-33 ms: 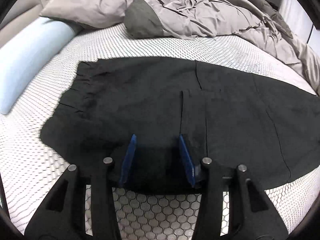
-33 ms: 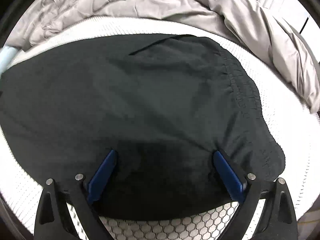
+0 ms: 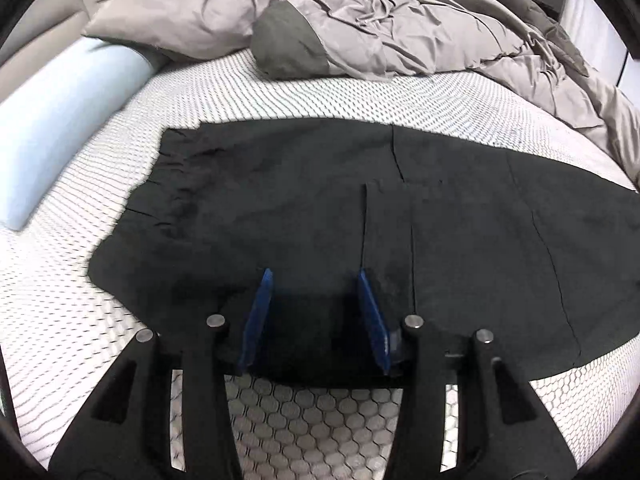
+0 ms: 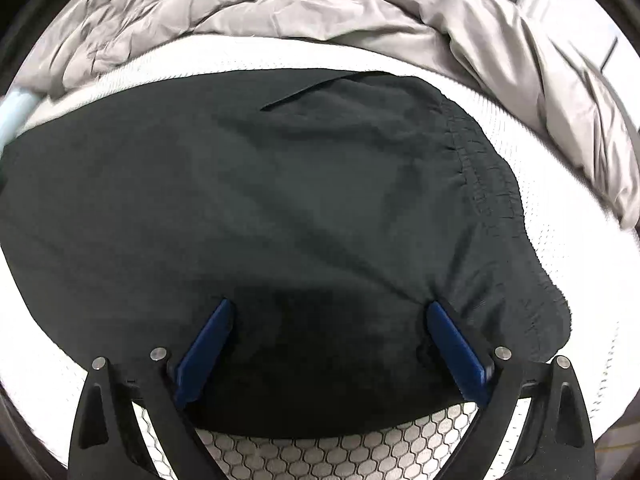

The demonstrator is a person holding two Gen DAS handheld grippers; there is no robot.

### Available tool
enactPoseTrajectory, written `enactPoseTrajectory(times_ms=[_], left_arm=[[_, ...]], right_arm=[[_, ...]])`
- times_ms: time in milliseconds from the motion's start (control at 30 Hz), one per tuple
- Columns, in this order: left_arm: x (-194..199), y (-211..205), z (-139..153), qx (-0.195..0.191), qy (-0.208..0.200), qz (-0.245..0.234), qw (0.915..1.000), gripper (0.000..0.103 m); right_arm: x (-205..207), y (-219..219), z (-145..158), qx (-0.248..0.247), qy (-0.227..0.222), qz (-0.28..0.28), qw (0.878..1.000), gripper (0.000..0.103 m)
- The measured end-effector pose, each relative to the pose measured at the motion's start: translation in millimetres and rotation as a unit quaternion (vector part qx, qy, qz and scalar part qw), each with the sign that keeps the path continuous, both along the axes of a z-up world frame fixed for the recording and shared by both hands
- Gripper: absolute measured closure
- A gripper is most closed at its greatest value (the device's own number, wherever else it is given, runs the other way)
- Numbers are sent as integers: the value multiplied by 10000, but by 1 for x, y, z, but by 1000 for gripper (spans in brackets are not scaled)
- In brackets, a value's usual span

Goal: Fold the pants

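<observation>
In the left wrist view, we see the black pants (image 3: 320, 216) spread flat on the bed (image 3: 320, 96), lying left to right across the patterned mattress, with one layer already doubled over so its edges run as seams near the middle. Our left gripper (image 3: 314, 312) sits at the near edge of the cloth; its jaws are opening, a moderate gap between the blue pads, and the fabric lies under and between them without being pinched. We judge this a release, letting the fold settle. The rumpled duvet (image 3: 420, 28) and a pale bolster (image 3: 60, 128) are pushed far back, leaving room to work.

In the right wrist view, the right gripper (image 4: 328, 340) stands with jaws wide over the near edge of the pants (image 4: 280, 208), close to the gathered waistband (image 4: 492, 200) on the right. Nothing is held; cloth merely lies between the pads.
</observation>
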State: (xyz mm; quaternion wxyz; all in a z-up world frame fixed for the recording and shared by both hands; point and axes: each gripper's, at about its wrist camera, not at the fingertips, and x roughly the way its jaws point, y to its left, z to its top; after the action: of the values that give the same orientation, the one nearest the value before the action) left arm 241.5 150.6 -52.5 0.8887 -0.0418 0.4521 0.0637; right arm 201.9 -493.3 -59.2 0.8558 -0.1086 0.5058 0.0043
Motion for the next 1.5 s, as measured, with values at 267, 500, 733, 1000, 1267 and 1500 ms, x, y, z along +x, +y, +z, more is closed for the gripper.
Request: enactPoseTrajectory(times_ms=[267, 500, 733, 1000, 1267, 1500], left_arm=[[-18, -105, 48, -621, -574, -1108, 9902, 47], [-13, -251, 8, -591, 254, -2979, 9524, 45], [-13, -254, -9, -128, 397, -3020, 9524, 23], [-9, -247, 5, -273, 164, -2821, 9589, 23], [30, -266, -12, -248, 265, -2499, 9676, 21], [27, -258, -16, -282, 220, -2572, 9657, 21]], right_arm=[[5, 87, 19, 412, -382, 784, 9953, 4], [1, 150, -2, 106, -157, 1696, 9853, 4], [0, 14, 1, -282, -222, -204, 9991, 6], [-18, 11, 28, -264, -756, 161, 9967, 3], [44, -48, 28, 507, -994, -1163, 9869, 61], [31, -68, 22, -66, -673, -848, 9941, 61]])
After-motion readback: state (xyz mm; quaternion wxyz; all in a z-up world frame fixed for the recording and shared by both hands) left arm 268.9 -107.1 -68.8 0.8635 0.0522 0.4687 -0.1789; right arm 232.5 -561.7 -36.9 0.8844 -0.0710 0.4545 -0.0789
